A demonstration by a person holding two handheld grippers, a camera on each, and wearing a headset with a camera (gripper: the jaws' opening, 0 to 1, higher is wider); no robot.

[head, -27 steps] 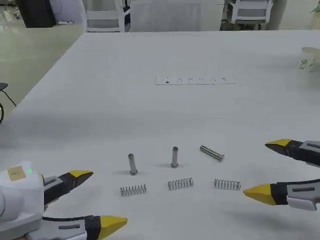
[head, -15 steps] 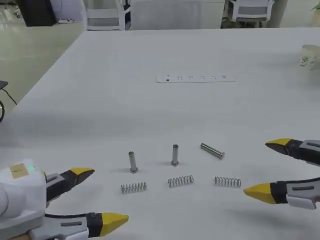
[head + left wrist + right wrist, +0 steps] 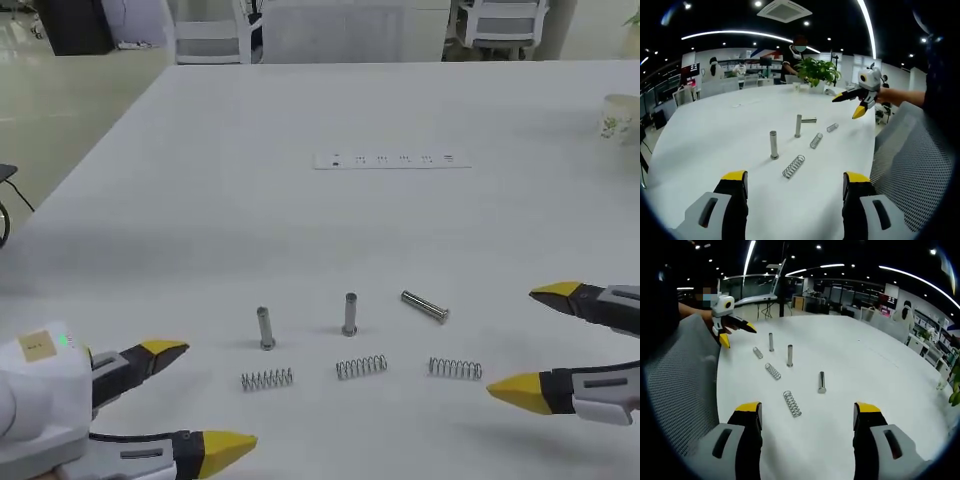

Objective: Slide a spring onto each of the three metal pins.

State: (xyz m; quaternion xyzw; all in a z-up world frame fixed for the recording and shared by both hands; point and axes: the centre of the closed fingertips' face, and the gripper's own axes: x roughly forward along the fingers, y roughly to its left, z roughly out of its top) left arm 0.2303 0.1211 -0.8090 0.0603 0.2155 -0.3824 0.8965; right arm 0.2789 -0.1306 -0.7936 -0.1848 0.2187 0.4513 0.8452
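Head view looks down on a white desk [image 3: 300,220] with the parts laid in two rows near the person. At the left, the left gripper [image 3: 218,394] hovers low, its jaws spread wide and holding nothing. Just right of it the left pin [image 3: 264,328] stands upright on its head, with the left spring [image 3: 267,379] lying on its side near it, apart from it. The middle pin [image 3: 350,314] also stands upright, and the middle spring [image 3: 361,367] lies nearer the person than it does. Further right, the right pin [image 3: 424,306] lies flat and slanted on the desk, with the right spring [image 3: 455,369] on its near side. The right gripper [image 3: 511,341] sits at the far right, jaws wide apart and empty.

No spring is on a pin yet, so the step in hand looks like the first pick. A good grip would close gently across the coils near one end of a spring, since a hard squeeze could flatten it or make it shoot away. The free end should stay clear of the jaws so it can pass over the pin's tip. The upright pins probably tip easily, so lowering the spring straight down along the pin's axis matters. The other gripper could steady the pin. The lying pin will likely need lifting or holding first.
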